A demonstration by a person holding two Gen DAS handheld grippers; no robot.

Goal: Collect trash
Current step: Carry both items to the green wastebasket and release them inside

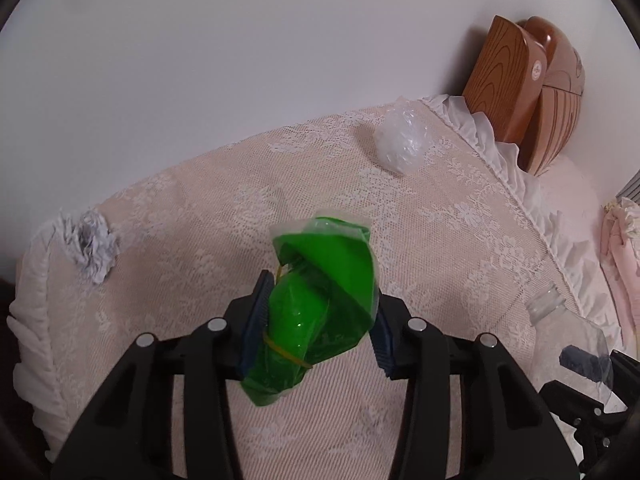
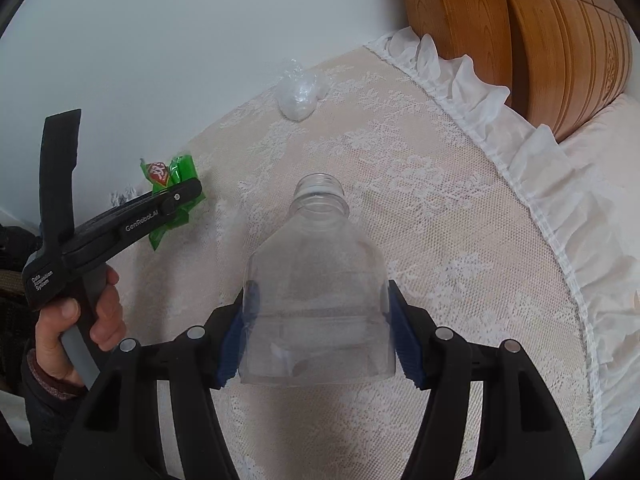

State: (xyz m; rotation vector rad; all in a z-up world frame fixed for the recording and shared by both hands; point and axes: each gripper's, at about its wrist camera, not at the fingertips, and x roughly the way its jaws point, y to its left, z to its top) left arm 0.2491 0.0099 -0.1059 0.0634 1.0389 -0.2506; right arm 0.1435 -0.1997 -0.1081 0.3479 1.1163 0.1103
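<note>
Left wrist view: left gripper (image 1: 316,324) clamped the green wrapper (image 1: 320,304); right gripper (image 2: 320,332) gripped the clear bottle (image 2: 320,280), crumpled plastic (image 2: 298,92) at 12 o'clock.

Lace cover (image 1: 400,216), cream with floral pattern, spread over a bed or cushion; which, cannot tell. White ruffled trim (image 2: 532,148) along its edge toward 2 o'clock. Wood-grain board (image 1: 500,80) upright at 1 o'clock. Plain white wall (image 1: 240,60) at 12 o'clock.

Green wrapper (image 1: 320,304): glossy, crinkled plastic film. Bottle (image 2: 318,312): clear smooth plastic. Far wad (image 1: 400,142): translucent crumpled plastic. Left wad (image 1: 91,246): matt crumpled paper, probably. Bed cover (image 1: 440,240): matt lace cloth. Headboard (image 2: 520,40): glossy wood-grain finish.
</note>
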